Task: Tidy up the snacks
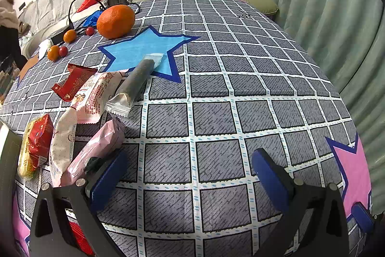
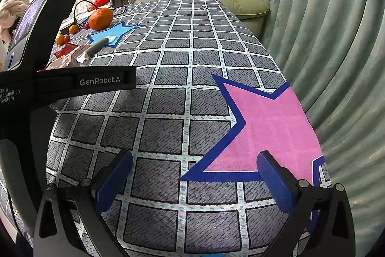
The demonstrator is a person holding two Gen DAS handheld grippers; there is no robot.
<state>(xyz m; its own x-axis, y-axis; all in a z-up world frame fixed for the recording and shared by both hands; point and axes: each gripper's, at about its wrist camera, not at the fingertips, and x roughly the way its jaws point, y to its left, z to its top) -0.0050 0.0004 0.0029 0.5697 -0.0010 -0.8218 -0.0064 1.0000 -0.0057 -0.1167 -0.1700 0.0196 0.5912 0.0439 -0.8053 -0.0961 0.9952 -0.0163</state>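
Your left gripper (image 1: 190, 175) is wide open and holds nothing, low over the checked cloth of the worktop (image 1: 216, 112). Your right gripper (image 2: 195, 177) is wide open too, with nothing in it, near the pink star (image 2: 264, 127) by the right edge. The snacks lie in a bunch along the left edge: a long dark bar (image 1: 134, 82) with its far end on the blue star (image 1: 134, 49), a pink-and-white pack (image 1: 95, 95), a red pack (image 1: 73, 82), a pink pack (image 1: 96, 151) just beside your left gripper, and a red-and-gold pack (image 1: 35, 145). A big orange (image 1: 115, 21) sits near the far left corner.
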